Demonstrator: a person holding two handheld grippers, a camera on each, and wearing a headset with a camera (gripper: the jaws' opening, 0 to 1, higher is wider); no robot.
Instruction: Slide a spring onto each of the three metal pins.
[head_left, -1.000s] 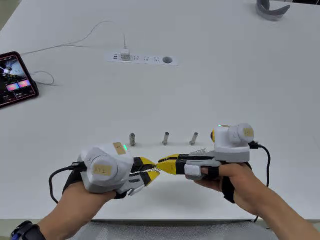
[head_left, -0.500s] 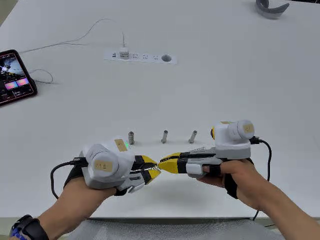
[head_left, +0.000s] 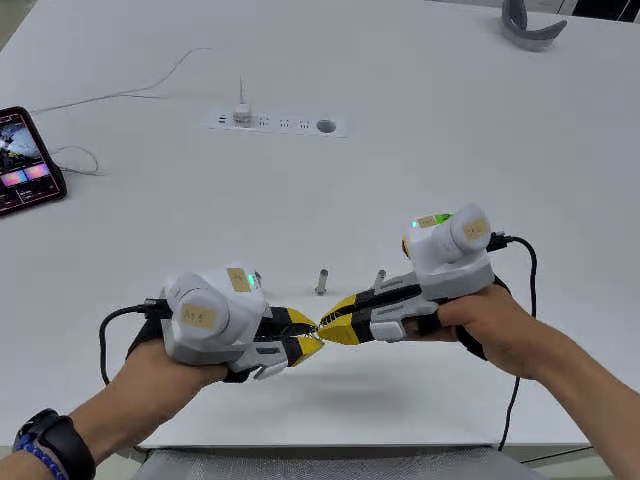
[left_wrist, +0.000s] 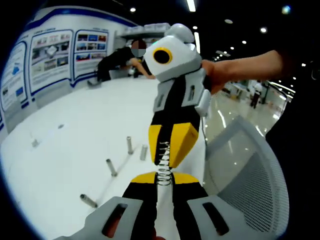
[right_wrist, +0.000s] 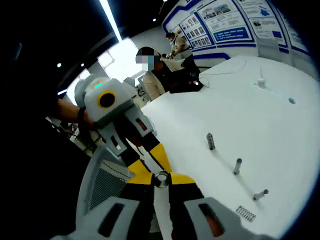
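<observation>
A short steel spring (head_left: 318, 329) hangs above the table's front edge, pinched at both ends. My left gripper (head_left: 311, 339) is shut on its near end (left_wrist: 162, 172). My right gripper (head_left: 329, 325) meets it tip to tip and is shut on the other end, which shows as a small ring (right_wrist: 160, 179) between its jaws. Behind them stand two bare metal pins (head_left: 321, 281) (head_left: 379, 279). A third pin wearing a spring (right_wrist: 211, 141) stands at the row's end. One loose spring (right_wrist: 245, 213) lies beside the nearest bare pin (right_wrist: 260, 194).
A white power strip (head_left: 272, 123) with a plugged charger and cable lies at the back. A tablet (head_left: 25, 160) sits at the left edge and a grey object (head_left: 528, 25) at the far right corner. A mesh chair (left_wrist: 250, 190) is below the table's front edge.
The right gripper has tilted, its rear lifted and its tips angled down toward the left gripper. Both grippers stay tip to tip on the spring. The head camera has shifted.
</observation>
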